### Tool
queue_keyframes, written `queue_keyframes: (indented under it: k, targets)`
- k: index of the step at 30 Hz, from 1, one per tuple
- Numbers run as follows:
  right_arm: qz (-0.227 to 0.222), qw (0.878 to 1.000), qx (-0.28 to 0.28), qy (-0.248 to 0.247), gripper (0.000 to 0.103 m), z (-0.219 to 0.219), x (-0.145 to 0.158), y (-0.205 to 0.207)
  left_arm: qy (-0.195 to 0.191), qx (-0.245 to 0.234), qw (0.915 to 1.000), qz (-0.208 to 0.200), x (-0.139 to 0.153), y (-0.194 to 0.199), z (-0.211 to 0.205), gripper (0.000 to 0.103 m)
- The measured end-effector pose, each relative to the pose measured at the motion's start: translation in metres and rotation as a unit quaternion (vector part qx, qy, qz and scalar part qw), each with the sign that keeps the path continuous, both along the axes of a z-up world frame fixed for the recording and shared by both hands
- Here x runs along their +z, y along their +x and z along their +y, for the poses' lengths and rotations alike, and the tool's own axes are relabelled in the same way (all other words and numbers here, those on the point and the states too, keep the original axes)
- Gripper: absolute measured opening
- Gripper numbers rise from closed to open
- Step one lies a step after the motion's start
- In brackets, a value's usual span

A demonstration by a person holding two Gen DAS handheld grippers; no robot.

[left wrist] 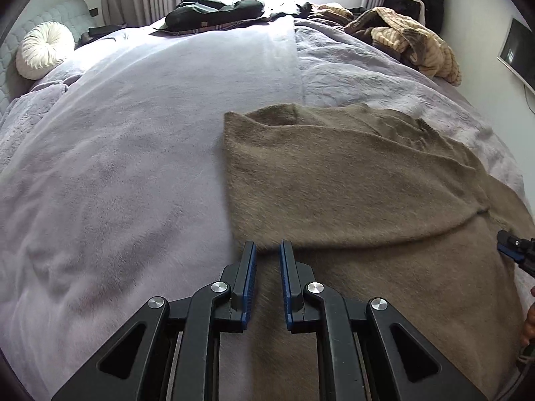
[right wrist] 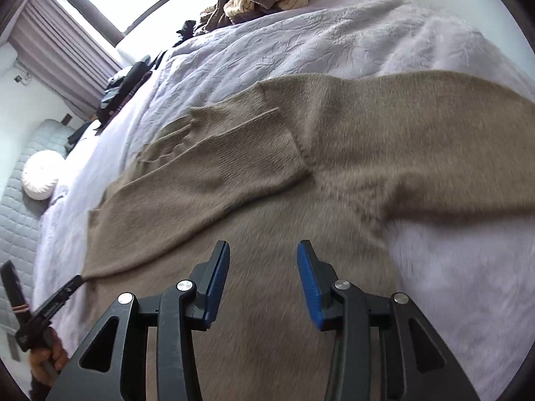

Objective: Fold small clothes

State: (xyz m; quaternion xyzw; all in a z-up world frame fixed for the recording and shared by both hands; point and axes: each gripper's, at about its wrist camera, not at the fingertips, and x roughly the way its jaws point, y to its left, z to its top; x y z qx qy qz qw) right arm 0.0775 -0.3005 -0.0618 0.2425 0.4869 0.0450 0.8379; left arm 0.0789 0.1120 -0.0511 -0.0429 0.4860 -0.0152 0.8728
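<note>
The brown sweater (right wrist: 334, 153) lay mid-frame on the bed (left wrist: 117, 167), left tool (left wrist: 268, 250) nearly pressed together, gripping nothing, right tool (right wrist: 264, 250) spread above the knit.

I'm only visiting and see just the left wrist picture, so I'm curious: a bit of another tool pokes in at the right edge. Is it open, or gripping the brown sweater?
Observer: The right tool is open above the brown sweater, with nothing pinched in it.
Operator: Does the sweater stop at my right edge?
Observer: No. A wide stretch, likely a sleeve, lies spread out flat on the bed.
Operator: Who holds my tool?
Observer: A hand grips the handle of the left tool, whose tip sits at the sweater's corner.
</note>
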Motion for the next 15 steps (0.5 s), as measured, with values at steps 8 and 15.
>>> queue_keyframes:
  k: [8,15]
  targets:
    - [0.008,1.0,-0.002,0.023,0.046,-0.011,0.001,-0.03,-0.009,-0.018,0.9998,0.004,0.015,-0.024,-0.044,0.038]
    - [0.002,0.999,-0.01,0.037,0.069,-0.036,0.008,-0.053,0.008,-0.015,0.9997,-0.015,0.036,-0.042,-0.083,0.102]
